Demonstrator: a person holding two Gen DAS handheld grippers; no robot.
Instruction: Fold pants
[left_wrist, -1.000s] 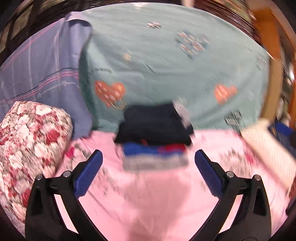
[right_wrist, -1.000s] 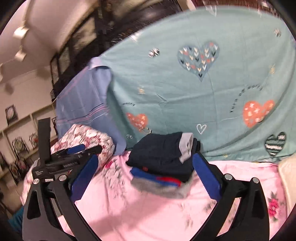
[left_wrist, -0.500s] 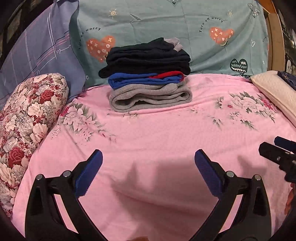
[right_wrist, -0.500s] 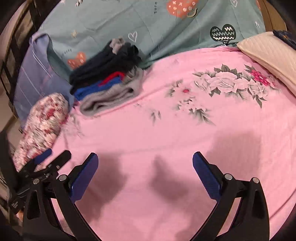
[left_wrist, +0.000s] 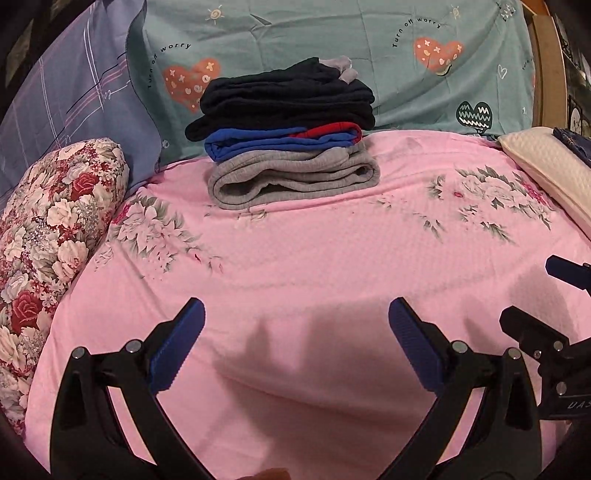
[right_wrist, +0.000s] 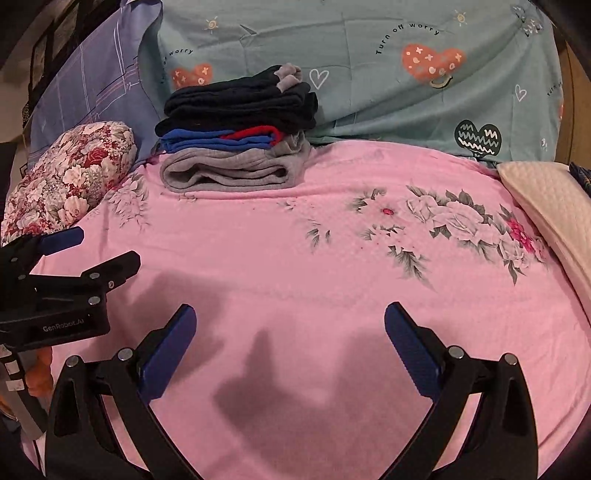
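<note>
A stack of folded pants stands at the far side of the pink floral bed sheet (left_wrist: 314, 266): dark navy pants (left_wrist: 284, 98) on top, blue and red pants (left_wrist: 280, 142) in the middle, grey pants (left_wrist: 291, 177) at the bottom. The stack also shows in the right wrist view (right_wrist: 236, 136). My left gripper (left_wrist: 295, 347) is open and empty over the near sheet. My right gripper (right_wrist: 290, 350) is open and empty too. The right gripper shows at the left wrist view's right edge (left_wrist: 546, 332); the left gripper shows at the right wrist view's left edge (right_wrist: 74, 273).
A red floral bolster pillow (left_wrist: 55, 229) lies at the left. A cream pillow (left_wrist: 546, 173) lies at the right. A teal heart-print cover (left_wrist: 406, 55) and a lilac pillow (left_wrist: 66, 92) stand behind the stack.
Both grippers have drawn back from the stack toward the near side of the bed and tilted down. The stack stays in place. Both stay open.
</note>
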